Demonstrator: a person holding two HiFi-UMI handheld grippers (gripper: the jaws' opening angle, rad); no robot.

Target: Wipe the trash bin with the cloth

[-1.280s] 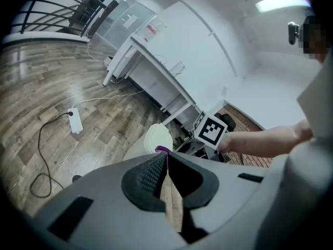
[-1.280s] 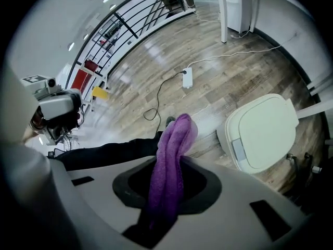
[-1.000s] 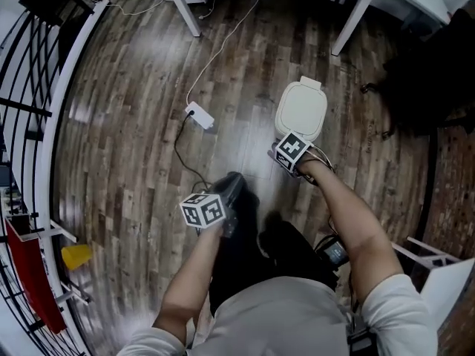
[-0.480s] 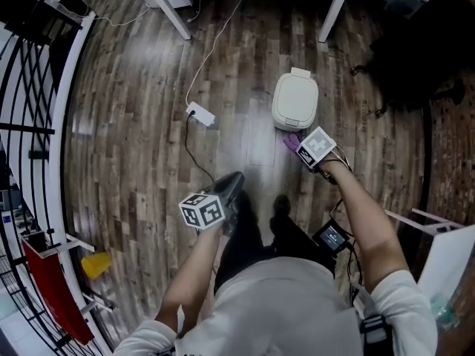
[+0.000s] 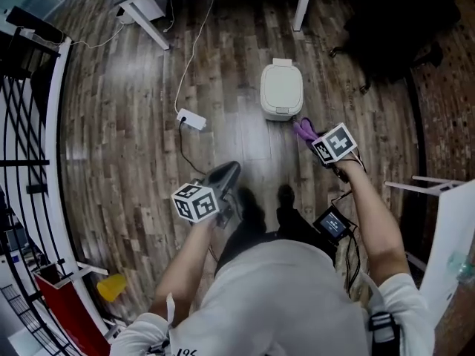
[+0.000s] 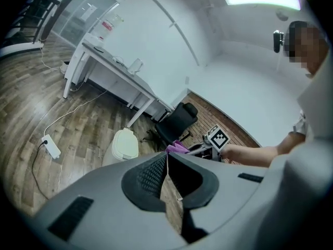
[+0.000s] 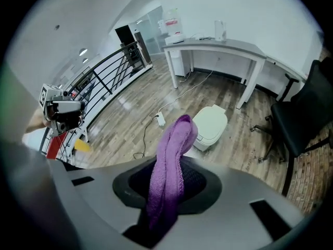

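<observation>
The trash bin (image 5: pixel 282 89) is standing upright on the wooden floor (image 5: pixel 126 132) with its pale lid lying shut, at about 12 o'clock from the person in the head view. The right tongs (image 7: pixel 169 175) are clamping a purple cloth (image 7: pixel 171 155), which is rising folded from between the jaws and drooping over at its top. In the head view that cloth is hanging in the air near the bin, at the bin's 5 o'clock, and is not touching it. The left tongs (image 6: pixel 166 158) are being held low at about 7 o'clock from the bin, well apart from it, with their jaws pressed together at the tips and nothing sitting between them. A white power strip (image 5: pixel 191 119) is lying on the floor at the bin's 8 o'clock, its cord trailing away toward the legs of a white surface (image 7: pixel 218 47) at 11 o'clock. A black chair (image 7: pixel 304 116) is standing at the bin's 2 o'clock. A yellow cup (image 5: pixel 111 288) is lying far off at 7 o'clock, beside a dark railing.
</observation>
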